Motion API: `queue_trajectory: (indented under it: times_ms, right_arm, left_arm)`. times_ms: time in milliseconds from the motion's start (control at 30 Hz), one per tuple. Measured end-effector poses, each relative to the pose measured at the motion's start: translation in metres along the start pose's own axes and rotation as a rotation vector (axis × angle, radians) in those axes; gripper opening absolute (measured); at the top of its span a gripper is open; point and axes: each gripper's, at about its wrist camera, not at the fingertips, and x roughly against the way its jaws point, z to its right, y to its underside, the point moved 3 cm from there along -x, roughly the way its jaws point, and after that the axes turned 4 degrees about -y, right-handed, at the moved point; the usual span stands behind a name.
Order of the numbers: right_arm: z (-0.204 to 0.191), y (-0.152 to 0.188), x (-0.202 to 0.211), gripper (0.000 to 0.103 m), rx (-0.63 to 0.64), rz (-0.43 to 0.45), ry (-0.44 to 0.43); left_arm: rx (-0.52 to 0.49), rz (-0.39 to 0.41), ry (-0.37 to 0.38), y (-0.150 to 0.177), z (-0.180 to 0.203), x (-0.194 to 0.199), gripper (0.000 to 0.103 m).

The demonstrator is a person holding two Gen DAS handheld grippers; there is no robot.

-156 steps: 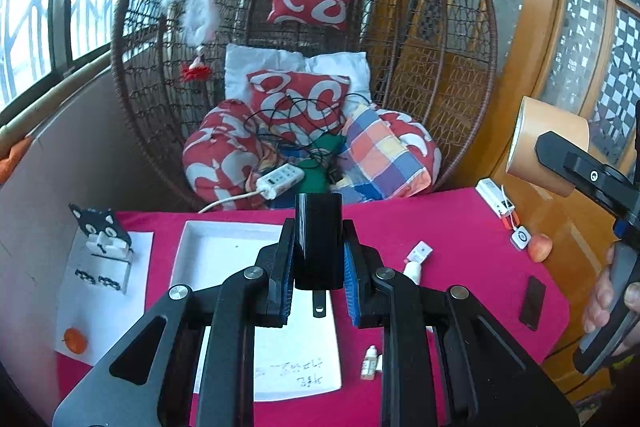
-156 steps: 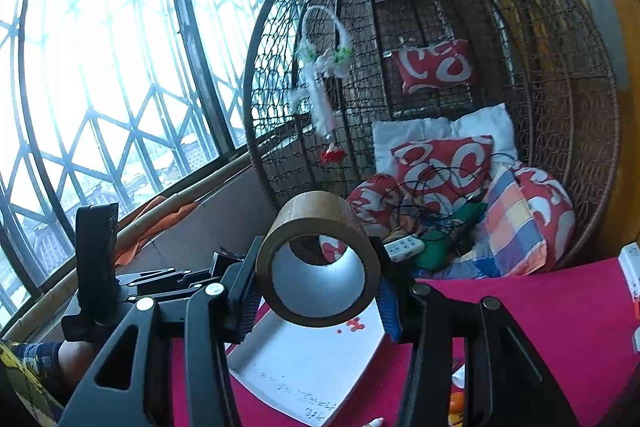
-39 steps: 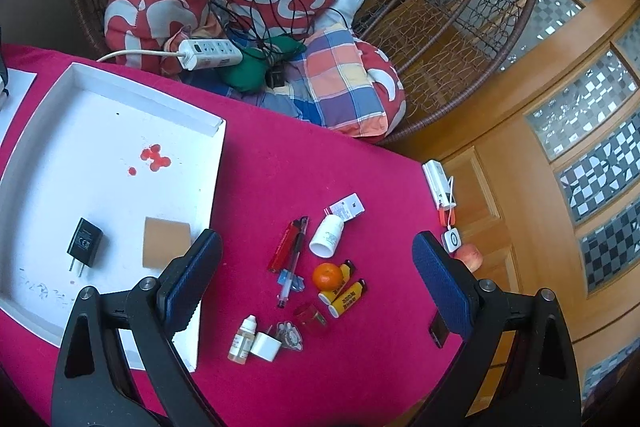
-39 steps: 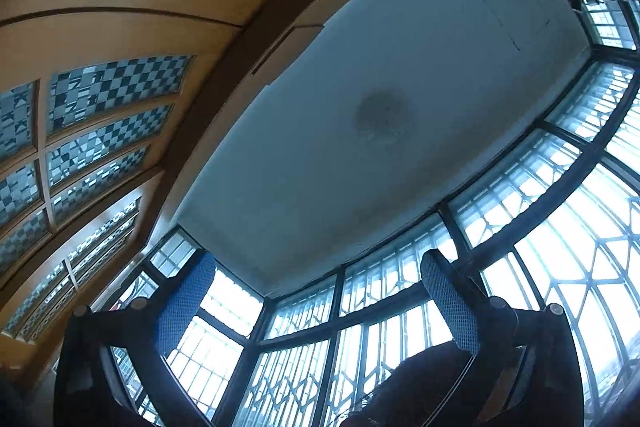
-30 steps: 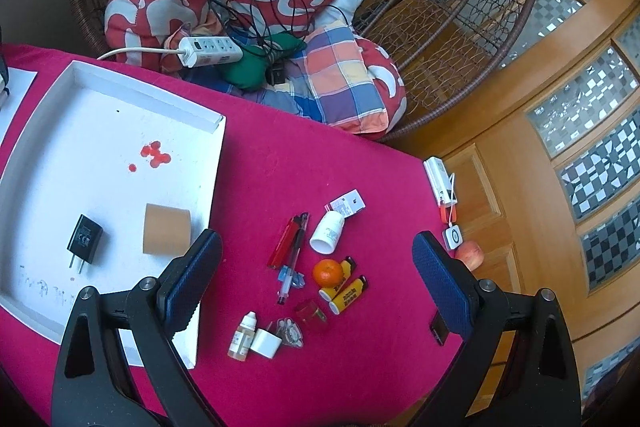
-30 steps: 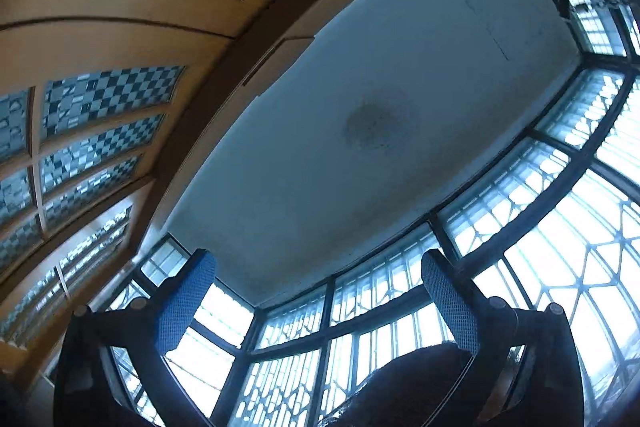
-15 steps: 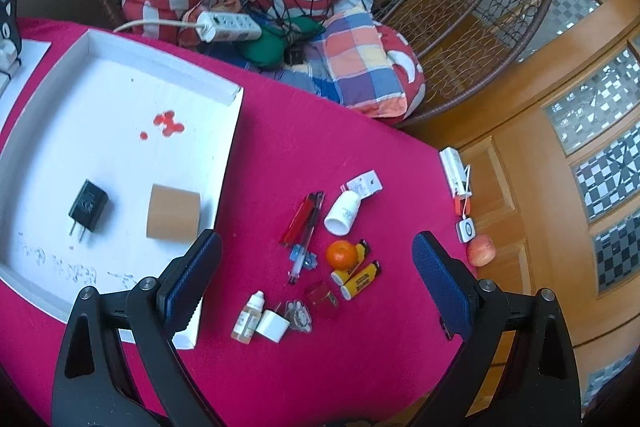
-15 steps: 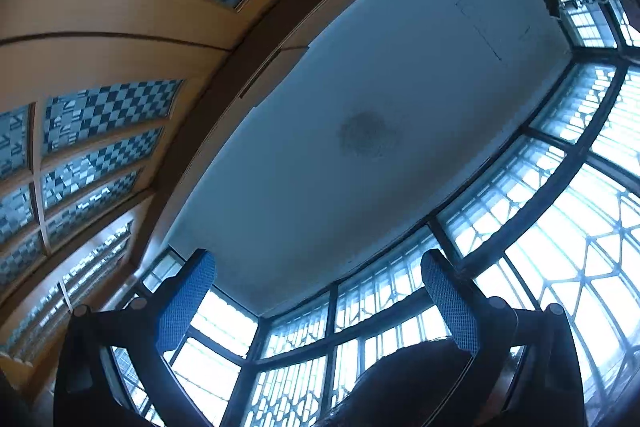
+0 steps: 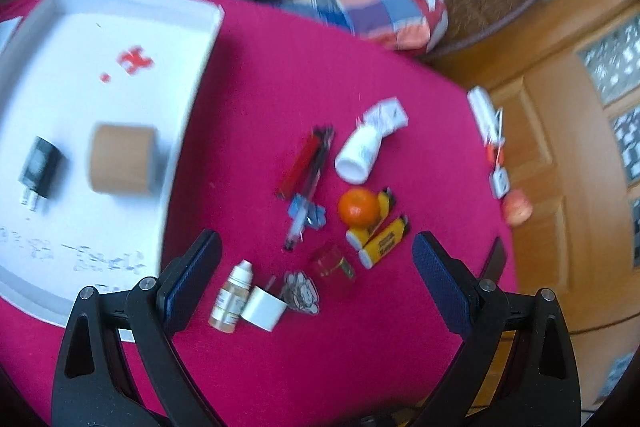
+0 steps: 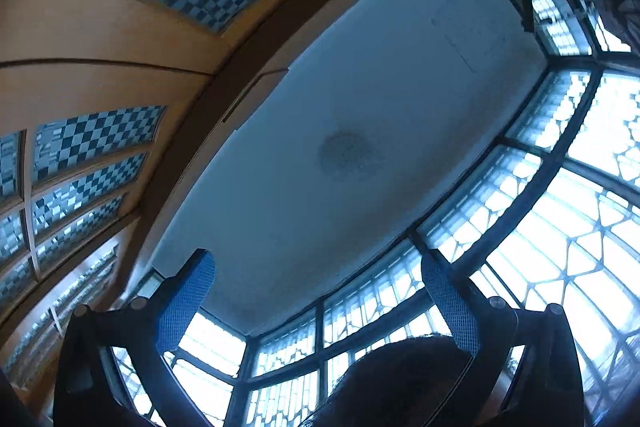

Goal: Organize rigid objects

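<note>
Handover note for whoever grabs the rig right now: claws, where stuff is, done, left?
Left claw: open, empty, above the loose pile on the red cloth.
Right claw: open, empty, pointing at the ceiling, no table in its view.
Done: charger and tape roll lie in the white tray.
Left on the cloth: dropper bottle, white cap, white bottle, orange, two yellow lighters, red pen, small red item.
Suggested next: dropper bottle, nearest the left claw.
</note>
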Motion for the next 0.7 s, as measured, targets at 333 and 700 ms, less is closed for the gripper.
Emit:
queue_trajectory:
  times_ms: [333, 700]
  right_arm:
    - [-0.008, -0.021, 0.021, 0.103, 0.002, 0.070, 0.125]
    - [-0.053, -0.053, 0.052, 0.103, 0.212, 0.105, 0.325]
  left_arm:
    - [-0.096, -0.053, -0.174, -0.031, 0.001, -0.064, 0.096]
    - [-0.240, -0.059, -0.424, -0.057, -0.007, -0.100, 0.096]
